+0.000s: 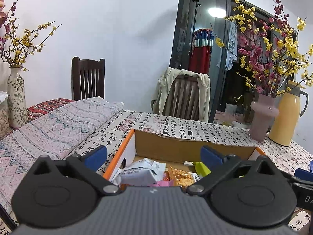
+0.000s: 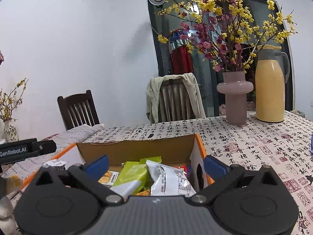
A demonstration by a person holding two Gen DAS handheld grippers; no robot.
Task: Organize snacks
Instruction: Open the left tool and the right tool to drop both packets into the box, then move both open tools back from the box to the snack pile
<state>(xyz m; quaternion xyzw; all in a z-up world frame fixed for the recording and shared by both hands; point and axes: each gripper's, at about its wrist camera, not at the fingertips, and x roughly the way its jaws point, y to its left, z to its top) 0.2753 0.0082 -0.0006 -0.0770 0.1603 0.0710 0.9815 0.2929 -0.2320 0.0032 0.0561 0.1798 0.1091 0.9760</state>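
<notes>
A: Left wrist view first. What edges hem in the left gripper point(image 1: 154, 154)?

B: The box point(image 1: 125, 146) has its orange rim at 10 o'clock and its brown far wall at 12. Past that wall the table point(image 1: 225, 135) lies bare as far as the vase point(image 1: 262, 117) and flask point(image 1: 285, 115) at 2. A folded cloth point(image 1: 58, 123) lies at 9. The fingers are spread, holding nothing.

A: And the snacks?

B: In the box: a white pack point(image 1: 140, 170), an orange one point(image 1: 182, 176) beside it, a green one point(image 1: 201, 168) toward 1.

A: Right wrist view?

B: The right gripper point(image 2: 155, 164) hangs over the same box point(image 2: 199, 143), fingers spread, empty. Its orange corner is at 1, open table point(image 2: 254, 146) from 2 to 3. The left gripper's arm point(image 2: 27, 148) enters at 9. A green pack point(image 2: 133, 174) and white pack point(image 2: 172, 178) touch, crumpled and tilted.
</notes>
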